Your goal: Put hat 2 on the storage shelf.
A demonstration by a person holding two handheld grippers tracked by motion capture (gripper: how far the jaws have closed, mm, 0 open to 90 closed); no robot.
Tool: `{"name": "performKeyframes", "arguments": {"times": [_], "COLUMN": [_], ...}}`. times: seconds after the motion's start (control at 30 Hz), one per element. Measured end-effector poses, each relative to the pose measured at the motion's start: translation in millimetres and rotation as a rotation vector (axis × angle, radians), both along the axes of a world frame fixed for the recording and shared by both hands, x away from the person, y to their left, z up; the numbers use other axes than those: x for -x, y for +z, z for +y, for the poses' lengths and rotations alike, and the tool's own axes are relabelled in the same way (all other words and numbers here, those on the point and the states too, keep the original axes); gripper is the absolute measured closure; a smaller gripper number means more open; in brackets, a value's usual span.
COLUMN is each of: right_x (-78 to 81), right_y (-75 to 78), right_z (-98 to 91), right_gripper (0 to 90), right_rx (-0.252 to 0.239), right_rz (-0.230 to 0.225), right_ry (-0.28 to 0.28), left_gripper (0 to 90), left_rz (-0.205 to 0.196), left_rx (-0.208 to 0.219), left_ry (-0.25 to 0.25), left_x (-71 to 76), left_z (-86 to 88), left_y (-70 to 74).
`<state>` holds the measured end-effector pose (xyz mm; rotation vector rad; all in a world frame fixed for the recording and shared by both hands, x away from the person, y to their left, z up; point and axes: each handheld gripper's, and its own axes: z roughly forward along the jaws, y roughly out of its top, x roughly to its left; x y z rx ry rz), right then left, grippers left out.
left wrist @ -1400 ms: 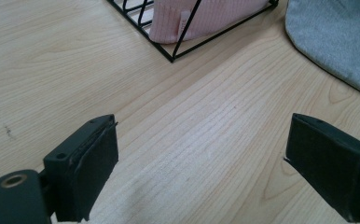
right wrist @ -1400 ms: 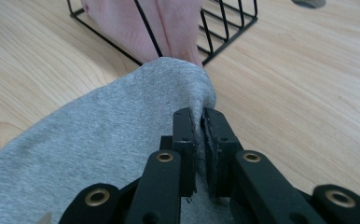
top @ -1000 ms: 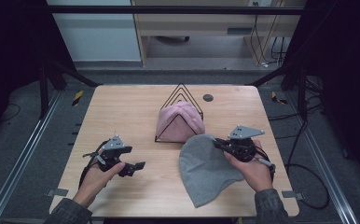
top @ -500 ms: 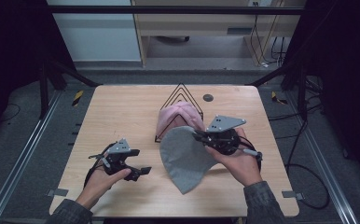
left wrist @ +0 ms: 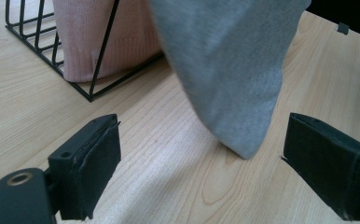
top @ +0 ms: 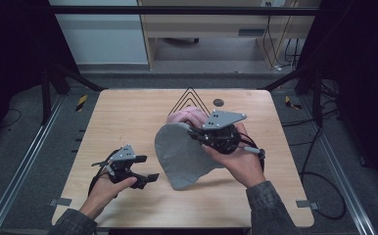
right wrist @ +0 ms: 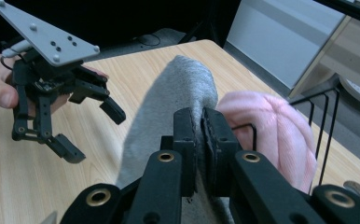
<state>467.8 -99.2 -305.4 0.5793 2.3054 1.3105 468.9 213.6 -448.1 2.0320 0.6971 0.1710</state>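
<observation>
**Bringing the grey beanie to the wire rack beside the pink one**

On the left side of the bench [top: 128, 112], the left tongs [top: 145, 178] rest low in the person's left hand [top: 104, 188], with both jaws wide apart and nothing between them. From their own camera, the lowest tip of the grey beanie [left wrist: 229, 70] hangs just in front of the open jaws and seems to touch the wood there.

In the middle, the beanie hangs as a loose sheet. Its upper edge is pinched tight in the right tongs [right wrist: 201, 135], and the rest falls toward the bench.

Behind it stands the black wire rack [top: 189, 98], which already carries a pink beanie [right wrist: 271, 135]. The right hand [top: 238, 159] holds the tongs just beside this pink one.

I judge the step is to place the grey beanie on the rack. To do it well, the grip should not loosen until the fabric is over the wires. The free lower part may drag or fold, so the left tongs could take the hanging edge and open the hat. Care is needed not to push the pink beanie off the wires
</observation>
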Motion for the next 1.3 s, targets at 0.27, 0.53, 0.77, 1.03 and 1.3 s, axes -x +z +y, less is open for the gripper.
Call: {"name": "performKeyframes", "arguments": {"times": [0.27, 0.53, 0.77, 1.03, 1.3], "right_x": [-1.1, -0.5, 3.1, 3.8, 4.6], "right_y": [8.5, 15.8, 26.6, 33.9, 35.7], "right_z": [12.5, 18.5, 21.4, 23.4, 22.3], "right_gripper": [84.9, 85.1, 85.1, 85.1, 85.1], "right_rx": [0.006, 0.000, -0.013, -0.009, -0.016], "right_rz": [-0.017, -0.032, -0.046, -0.048, -0.051], "right_ry": [0.019, 0.038, 0.053, 0.069, 0.072], "left_gripper": [10.6, 10.9, 13.9, 20.4, 27.0], "left_rz": [0.002, 0.002, 0.008, -0.012, -0.023], "left_rx": [-0.002, -0.003, 0.036, -0.019, -0.049], "left_ry": [0.009, 0.014, 0.028, -0.025, -0.091], "left_x": [-0.9, -1.9, -6.6, -21.8, -43.0], "left_z": [1.3, 1.1, -1.7, -6.2, -25.2], "left_y": [-0.3, -0.7, 3.5, 21.3, 33.0]}}
